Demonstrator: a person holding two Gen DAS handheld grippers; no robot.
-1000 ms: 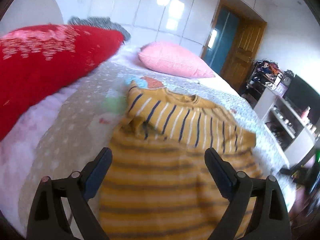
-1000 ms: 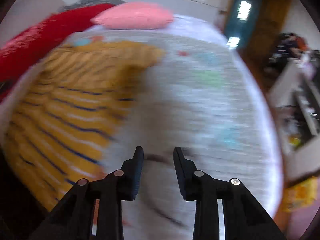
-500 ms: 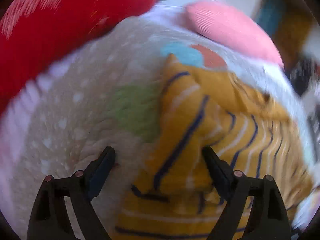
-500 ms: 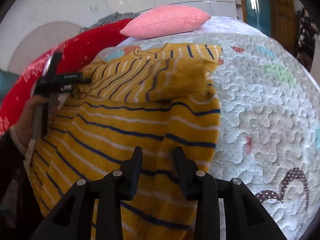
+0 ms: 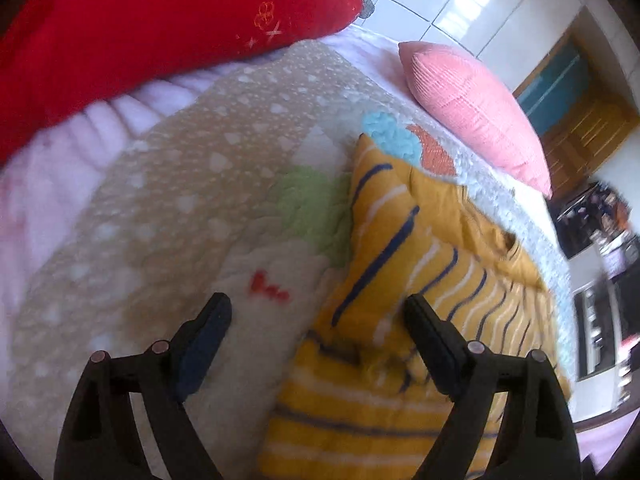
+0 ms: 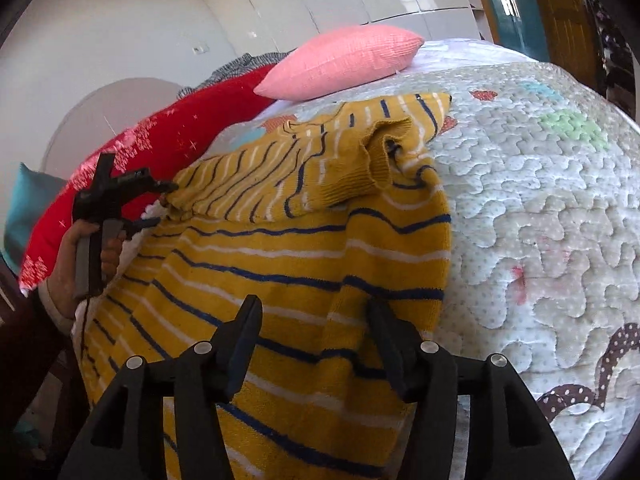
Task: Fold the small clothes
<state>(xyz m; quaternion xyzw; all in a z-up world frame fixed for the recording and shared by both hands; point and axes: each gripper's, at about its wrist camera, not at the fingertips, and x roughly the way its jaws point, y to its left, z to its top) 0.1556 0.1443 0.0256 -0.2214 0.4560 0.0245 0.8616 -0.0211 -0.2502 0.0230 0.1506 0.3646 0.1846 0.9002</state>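
Observation:
A mustard-yellow sweater (image 6: 304, 248) with navy and white stripes lies on the quilted bed, its sleeve folded over the chest. Low over its near right hem, my right gripper (image 6: 316, 320) has its jaws opening; a ridge of fabric lies between them, and the pads are not pressing on it. My left gripper (image 5: 316, 320) is open at the sweater's (image 5: 400, 304) left edge, one finger over the quilt and the other over the folded sleeve. In the right wrist view the left gripper (image 6: 164, 205) shows at the far left, held by a hand (image 6: 92, 248).
A red pillow (image 5: 152, 20) and a pink pillow (image 5: 468, 104) lie at the head of the bed. The patterned quilt (image 6: 540, 208) stretches out right of the sweater. Shelves with clutter (image 5: 600, 280) stand beyond the bed's far side.
The right gripper's jaws have spread apart over the sweater's hem. The left gripper has swung down and left, from above the sweater to its left edge.

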